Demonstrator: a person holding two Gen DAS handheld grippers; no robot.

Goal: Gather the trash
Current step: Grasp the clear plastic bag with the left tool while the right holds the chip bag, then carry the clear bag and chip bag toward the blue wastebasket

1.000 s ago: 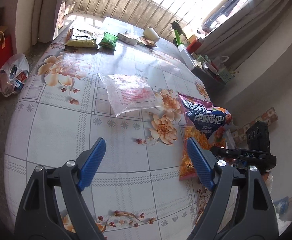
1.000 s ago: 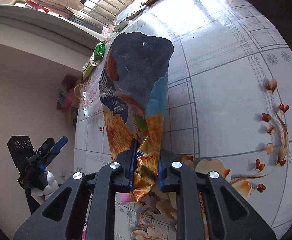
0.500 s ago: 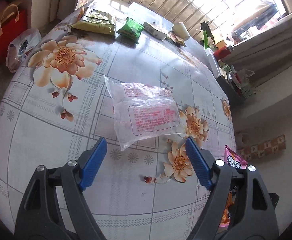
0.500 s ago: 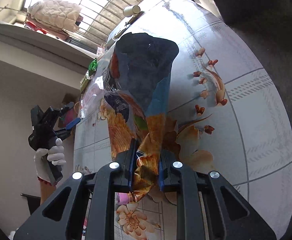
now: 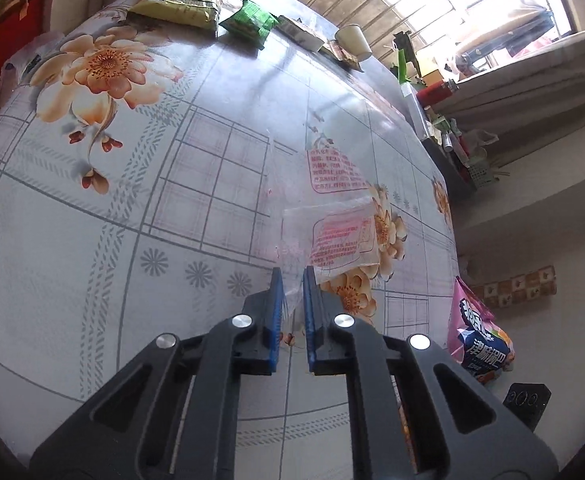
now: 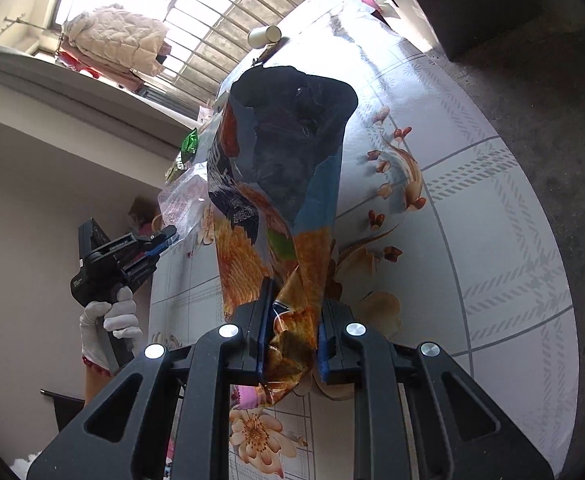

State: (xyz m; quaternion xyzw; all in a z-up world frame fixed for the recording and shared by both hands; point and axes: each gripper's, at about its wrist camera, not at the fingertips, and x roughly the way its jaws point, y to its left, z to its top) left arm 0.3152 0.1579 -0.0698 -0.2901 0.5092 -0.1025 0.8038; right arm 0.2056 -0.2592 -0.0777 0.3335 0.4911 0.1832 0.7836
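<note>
Two grippers each held a piece of trash. The left gripper (image 5: 291, 300), at the bottom middle of its view, had its jaws clenched on the near edge of a clear plastic bag (image 5: 334, 216) with red print, which lay over the flowery bench (image 5: 92, 220). The right gripper (image 6: 292, 328) had its jaws squeezed on the crumpled bottom of an open orange snack bag (image 6: 276, 184), held up in the middle of its view. A paper cup (image 5: 352, 40) and a green packet (image 5: 250, 22) sat at the top of the left view.
</note>
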